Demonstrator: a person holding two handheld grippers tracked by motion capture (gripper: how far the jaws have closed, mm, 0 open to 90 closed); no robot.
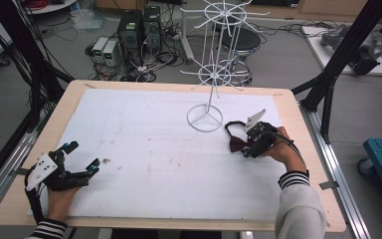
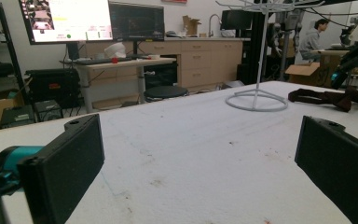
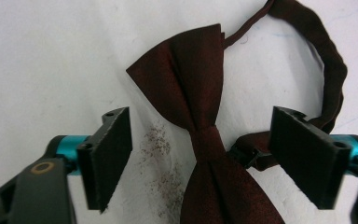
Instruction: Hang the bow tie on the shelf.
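Observation:
A dark maroon bow tie [image 1: 236, 144] with a black neck strap [image 3: 328, 70] lies flat on the white mat [image 1: 154, 149], right of the middle. My right gripper [image 1: 246, 149] is down over it, pointing at the mat. In the right gripper view the right gripper [image 3: 200, 116] has one jaw on each side of the tie's centre knot [image 3: 207, 140], with a gap on both sides. My left gripper [image 1: 83, 156] rests near the mat's front left, its jaws wide apart and nothing between them [image 2: 200, 140]. From the left gripper view the bow tie [image 2: 321, 97] lies far off to the right.
A white wire display stand [image 1: 206, 118] with spoked rings stands on the mat just behind the tie, its round base [image 2: 256, 100] near it. The wooden table [image 1: 298, 129] ends close to the right hand. Small brown specks [image 3: 161, 158] mark the mat.

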